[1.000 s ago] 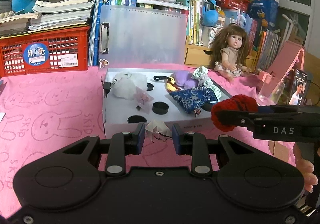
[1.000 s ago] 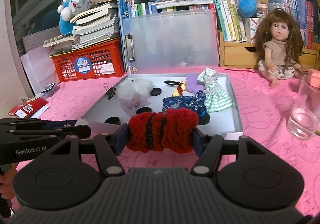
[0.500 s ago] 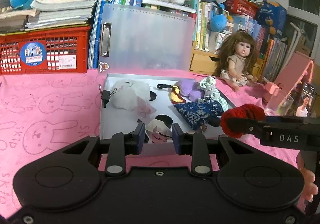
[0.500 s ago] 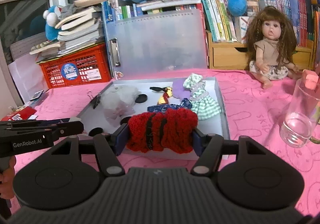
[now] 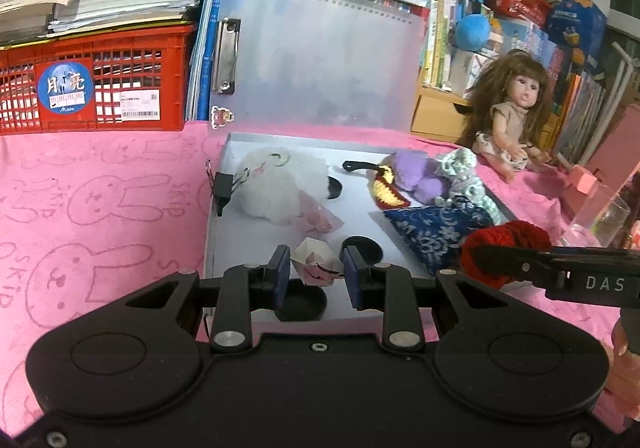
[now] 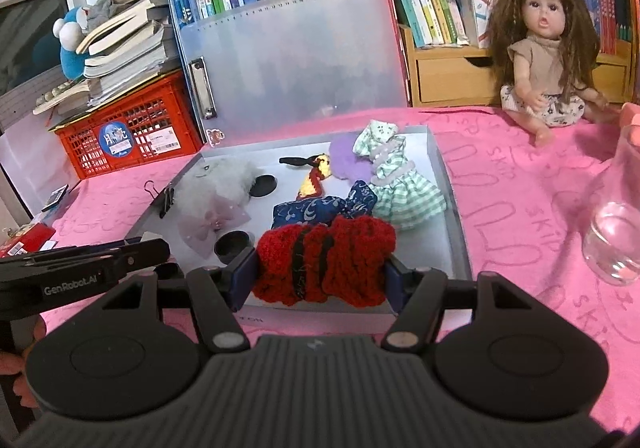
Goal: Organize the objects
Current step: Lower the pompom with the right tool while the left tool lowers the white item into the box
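A shallow grey tray (image 5: 360, 204) lies on the pink cloth. It holds a white fluffy plush (image 5: 276, 188), a blue patterned cloth (image 5: 432, 232), a green checked doll dress (image 6: 404, 188), a purple fluffy piece (image 5: 416, 172) and black discs (image 5: 362, 248). My left gripper (image 5: 314, 276) hangs over the tray's near edge, shut on a small white and pink folded piece (image 5: 314, 262). My right gripper (image 6: 322, 274) is shut on a red knitted bundle with black stripes (image 6: 328, 260), just above the tray's front rim (image 6: 452, 216). The two grippers are side by side.
A doll (image 6: 548, 48) sits at the back right. A glass of water (image 6: 616, 236) stands to the right of the tray. Behind the tray are a translucent clipboard case (image 5: 320, 60), a red crate (image 5: 96, 84) under stacked books, and a wooden drawer box (image 6: 452, 76).
Both grippers have moved forward from in front of the tray to over its near edge, each still carrying its piece. The tray's contents have not shifted.
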Demonstrator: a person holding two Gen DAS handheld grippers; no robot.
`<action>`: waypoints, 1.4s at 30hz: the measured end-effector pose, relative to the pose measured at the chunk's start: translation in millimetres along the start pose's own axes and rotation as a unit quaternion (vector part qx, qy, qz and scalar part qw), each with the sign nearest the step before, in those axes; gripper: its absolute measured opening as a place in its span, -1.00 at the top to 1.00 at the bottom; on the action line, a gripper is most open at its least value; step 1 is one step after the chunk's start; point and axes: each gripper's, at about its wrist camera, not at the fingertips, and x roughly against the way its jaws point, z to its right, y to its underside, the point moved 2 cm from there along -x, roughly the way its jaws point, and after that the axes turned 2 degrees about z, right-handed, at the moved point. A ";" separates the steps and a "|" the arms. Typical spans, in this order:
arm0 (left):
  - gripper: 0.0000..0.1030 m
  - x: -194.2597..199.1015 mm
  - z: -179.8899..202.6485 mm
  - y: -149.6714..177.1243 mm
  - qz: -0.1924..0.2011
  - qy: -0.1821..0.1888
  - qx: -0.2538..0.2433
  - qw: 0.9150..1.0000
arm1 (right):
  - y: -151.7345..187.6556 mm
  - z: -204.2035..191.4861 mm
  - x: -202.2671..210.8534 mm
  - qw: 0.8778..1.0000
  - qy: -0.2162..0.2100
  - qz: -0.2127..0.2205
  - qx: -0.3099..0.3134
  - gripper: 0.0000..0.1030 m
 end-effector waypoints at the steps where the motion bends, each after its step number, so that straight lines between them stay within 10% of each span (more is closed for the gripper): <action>1: 0.47 -2.9 -1.1 -0.3 -0.001 -0.001 0.001 1.000 | -0.4 0.4 -2.4 1.000 0.000 -0.002 -0.001 -0.29; 42: 0.47 -77.1 -5.0 -30.6 0.002 -0.030 -0.009 1.000 | -42.1 1.3 -70.6 1.000 -0.010 -0.011 -0.001 -0.29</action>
